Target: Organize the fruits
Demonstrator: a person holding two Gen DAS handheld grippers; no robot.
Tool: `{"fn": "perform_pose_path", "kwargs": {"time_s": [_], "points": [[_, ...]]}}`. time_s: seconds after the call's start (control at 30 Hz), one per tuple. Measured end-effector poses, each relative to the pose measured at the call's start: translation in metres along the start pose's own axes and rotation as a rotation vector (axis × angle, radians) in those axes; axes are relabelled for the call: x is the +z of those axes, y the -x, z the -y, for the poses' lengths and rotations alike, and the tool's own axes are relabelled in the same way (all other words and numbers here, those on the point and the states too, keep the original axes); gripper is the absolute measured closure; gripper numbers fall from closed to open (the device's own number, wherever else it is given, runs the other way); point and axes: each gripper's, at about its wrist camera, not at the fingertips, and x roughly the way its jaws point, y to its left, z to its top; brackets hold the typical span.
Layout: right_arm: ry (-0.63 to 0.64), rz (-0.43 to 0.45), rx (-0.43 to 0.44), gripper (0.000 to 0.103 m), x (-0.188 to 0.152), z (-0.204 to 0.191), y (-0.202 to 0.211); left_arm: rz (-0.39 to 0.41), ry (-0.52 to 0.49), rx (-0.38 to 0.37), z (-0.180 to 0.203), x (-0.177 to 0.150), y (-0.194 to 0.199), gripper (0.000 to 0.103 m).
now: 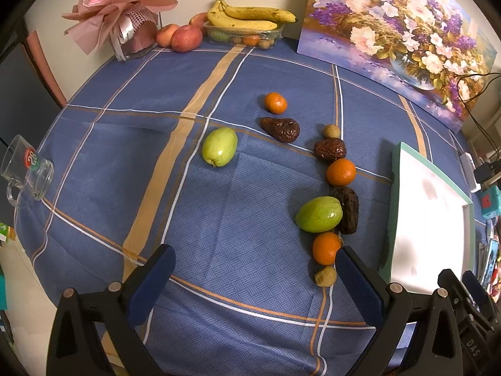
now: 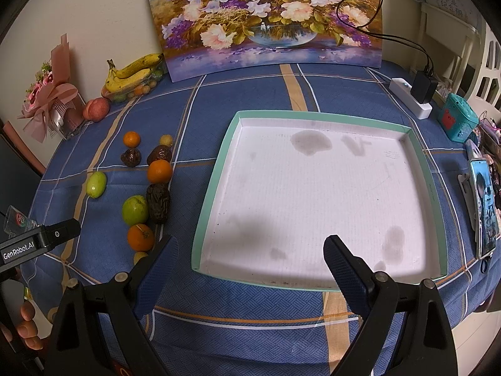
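Loose fruit lies on the blue checked tablecloth: a near green fruit (image 1: pixel 318 214), a far green fruit (image 1: pixel 219 146), three oranges (image 1: pixel 326 248) (image 1: pixel 341 172) (image 1: pixel 275 102), dark dates (image 1: pixel 348 210) (image 1: pixel 330 149) (image 1: pixel 281 129) and small yellowish fruits (image 1: pixel 325 276). A white tray with a teal rim (image 2: pixel 216 181) lies to their right and holds nothing. My left gripper (image 1: pixel 253 269) is open and empty, its right finger beside the nearest orange. My right gripper (image 2: pixel 250 255) is open and empty over the tray's near edge. The fruit row also shows in the right wrist view (image 2: pixel 135 210).
Bananas on a plastic fruit box (image 1: pixel 247 18), apples (image 1: pixel 186 38) and a pink bouquet (image 1: pixel 119 9) stand at the back. A flower painting (image 2: pixel 266 18) leans on the wall. A glass mug (image 1: pixel 26 172) sits at the left edge. A phone (image 2: pixel 483 210), power strip (image 2: pixel 410 97) and teal toy (image 2: pixel 458 122) lie right.
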Motion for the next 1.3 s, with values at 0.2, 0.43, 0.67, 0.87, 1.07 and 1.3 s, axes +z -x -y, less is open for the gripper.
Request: {"fn": "perform_pose_path", "kwargs": {"time_s": [0.2,0.43,0.67,0.87,1.07,1.3], "points": [[0.001,0.000,0.000,0.009,0.000,0.000,0.000,0.007,0.000,-0.004,0.000,0.000,0.000,0.000],[0.000,0.000,-0.001,0.009,0.000,0.000,-0.001,0.013,0.000,-0.003,0.000,0.000,0.000,0.000],[0.001,-0.001,-0.002,0.009,0.000,-0.001,-0.001,0.017,-0.001,-0.004,0.000,0.001,0.000,0.000],[0.006,-0.002,-0.005,0.009,-0.001,-0.001,-0.002,-0.014,0.006,0.001,0.000,0.000,-0.001,0.000],[0.010,-0.006,-0.008,0.009,-0.003,-0.002,-0.003,0.016,0.016,-0.025,0.000,0.000,0.000,0.000],[0.017,0.017,0.014,0.009,0.005,-0.003,-0.001,0.082,0.067,-0.060,-0.012,0.013,0.006,0.000]]}}
